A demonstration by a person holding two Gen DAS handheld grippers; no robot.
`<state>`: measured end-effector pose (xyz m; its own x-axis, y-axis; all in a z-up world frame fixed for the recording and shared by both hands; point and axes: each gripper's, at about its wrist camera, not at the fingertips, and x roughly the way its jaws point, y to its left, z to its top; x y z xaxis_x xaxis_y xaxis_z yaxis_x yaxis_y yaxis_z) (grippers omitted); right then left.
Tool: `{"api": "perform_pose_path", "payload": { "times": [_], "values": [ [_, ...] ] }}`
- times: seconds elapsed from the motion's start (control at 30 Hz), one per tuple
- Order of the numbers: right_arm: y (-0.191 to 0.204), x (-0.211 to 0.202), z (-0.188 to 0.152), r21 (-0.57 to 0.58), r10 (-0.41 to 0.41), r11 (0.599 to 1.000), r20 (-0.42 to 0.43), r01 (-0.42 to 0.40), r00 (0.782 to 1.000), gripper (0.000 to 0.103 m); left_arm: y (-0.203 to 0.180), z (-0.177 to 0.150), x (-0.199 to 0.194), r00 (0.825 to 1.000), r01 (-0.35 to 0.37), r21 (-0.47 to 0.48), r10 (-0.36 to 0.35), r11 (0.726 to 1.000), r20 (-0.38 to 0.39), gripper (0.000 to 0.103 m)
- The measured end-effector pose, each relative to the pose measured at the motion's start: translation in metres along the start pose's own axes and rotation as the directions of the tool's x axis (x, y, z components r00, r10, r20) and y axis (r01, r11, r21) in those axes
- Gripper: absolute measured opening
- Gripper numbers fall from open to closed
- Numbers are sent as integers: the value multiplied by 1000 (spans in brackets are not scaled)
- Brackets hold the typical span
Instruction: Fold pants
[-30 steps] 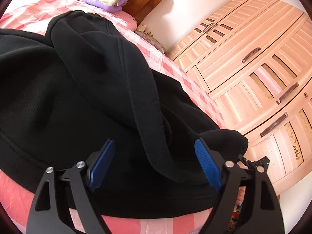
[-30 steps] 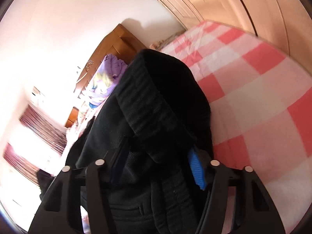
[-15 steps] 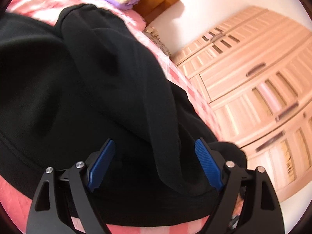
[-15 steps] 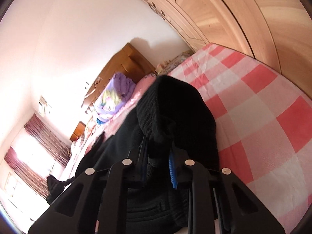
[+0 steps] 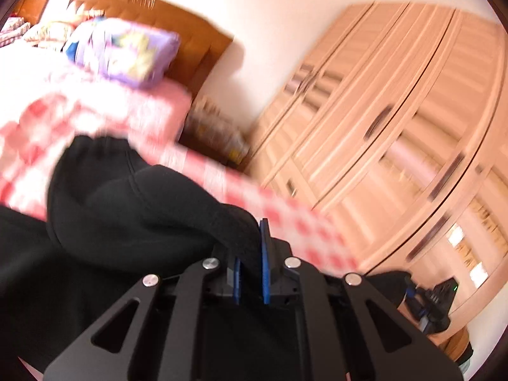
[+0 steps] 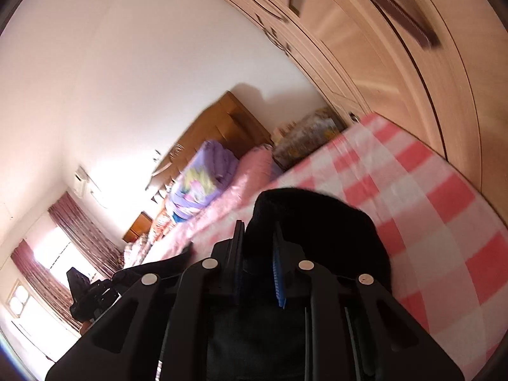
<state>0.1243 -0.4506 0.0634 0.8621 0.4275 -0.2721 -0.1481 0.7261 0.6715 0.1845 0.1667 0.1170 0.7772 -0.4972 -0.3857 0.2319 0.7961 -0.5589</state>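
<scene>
Right gripper [image 6: 258, 247] at 6 o'clock, blue pads clamped on thick fold of black pants [image 6: 320, 222]; jaws just been closing, fabric bunched between them. Pants bulge toward 3 o'clock over pink-and-white checked bedsheet [image 6: 444, 209]. Purple pillow [image 6: 206, 177] at 9 o'clock of pants, wooden headboard [image 6: 222, 120] behind it. Light wood wardrobe [image 6: 397, 47] at 1 o'clock. Curtained window [image 6: 47, 254] at 8 o'clock. Bit blurry overall.

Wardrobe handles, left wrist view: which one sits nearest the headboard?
The small blurred pair of handles on the wardrobe doors closest to the wooden headboard; every other dark bar handle lies farther right.
</scene>
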Motion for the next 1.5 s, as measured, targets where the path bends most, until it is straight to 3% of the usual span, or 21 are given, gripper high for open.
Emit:
{"api": "perform_pose_path", "payload": {
  "times": [0.1, 0.23, 0.33, 0.37, 0.43, 0.5, 0.6, 0.73, 0.8, 0.87, 1.07, 1.17, 1.27, 1.37, 1.43, 1.5],
  "values": [
    [1, -19, -11, -2, 9, 1000, 0, -9, 1000, 19, -1, -19, -20, 1000, 2, 0, -2, 1000, -4, 9],
    [-34, -36, -71, 79, -42, 996, -98, 50, 994, 18, 20, -87, -21, 991, -72, -19, 70, 997, -116, 9],
    [-71, -31, -108, 140, -117, 979, -196, 146, 974, 18, 50, -139, -7, 966, -126, -78, 104, 989, -238, 9],
    [-79, -34, -111, 182, -81, 977, -180, 114, 980, 18, 57, -150, -3, 958, -165, -82, 140, 983, -251, 9],
    [-81, -35, -108, 199, -75, 974, -173, 109, 982, 18, 64, -150, -6, 963, -149, -118, 117, 982, -244, 9],
    [-59, -33, -98, 101, -105, 987, -165, 123, 981, 18, 64, -142, -15, 971, -118, -145, 84, 982, -222, 9],
    [-54, -39, -92, 97, -88, 990, -142, 102, 986, 18, 44, -133, -29, 978, -103, -76, 87, 992, -190, 9],
    [-69, -30, -103, 80, -150, 982, -199, 169, 968, 18, 51, -148, -24, 966, -141, -60, 123, 988, -229, 9],
    [-78, -28, -106, 120, -120, 982, -187, 144, 975, 18, 69, -162, -20, 959, -150, -110, 118, 983, -259, 9],
    [-72, -30, -102, 107, -130, 983, -186, 151, 974, 18, 78, -165, -22, 967, -116, -165, 73, 979, -246, 9],
    [-55, -43, -92, 65, -144, 986, -136, 154, 980, 17, 65, -156, -39, 978, -90, -129, 63, 987, -201, 9],
    [-72, -39, -101, 80, -208, 971, -175, 225, 962, 17, 72, -164, -32, 968, -117, -121, 86, 986, -236, 9],
    [-77, -40, -104, 92, -206, 970, -174, 224, 963, 17, 77, -168, -23, 965, -117, -134, 81, 984, -251, 10],
    [-62, -45, -93, 35, -251, 965, -167, 261, 953, 21, 72, -163, -24, 961, -136, -99, 107, 986, -254, 17],
    [-48, -49, -88, -17, -346, 938, -145, 347, 927, 25, 70, -163, -27, 960, -157, -71, 135, 985, -247, 22],
    [-27, -52, -87, -80, -334, 942, -101, 327, 937, 25, 70, -163, -26, 960, -161, -66, 140, 985, -244, 28]
  ]
}}
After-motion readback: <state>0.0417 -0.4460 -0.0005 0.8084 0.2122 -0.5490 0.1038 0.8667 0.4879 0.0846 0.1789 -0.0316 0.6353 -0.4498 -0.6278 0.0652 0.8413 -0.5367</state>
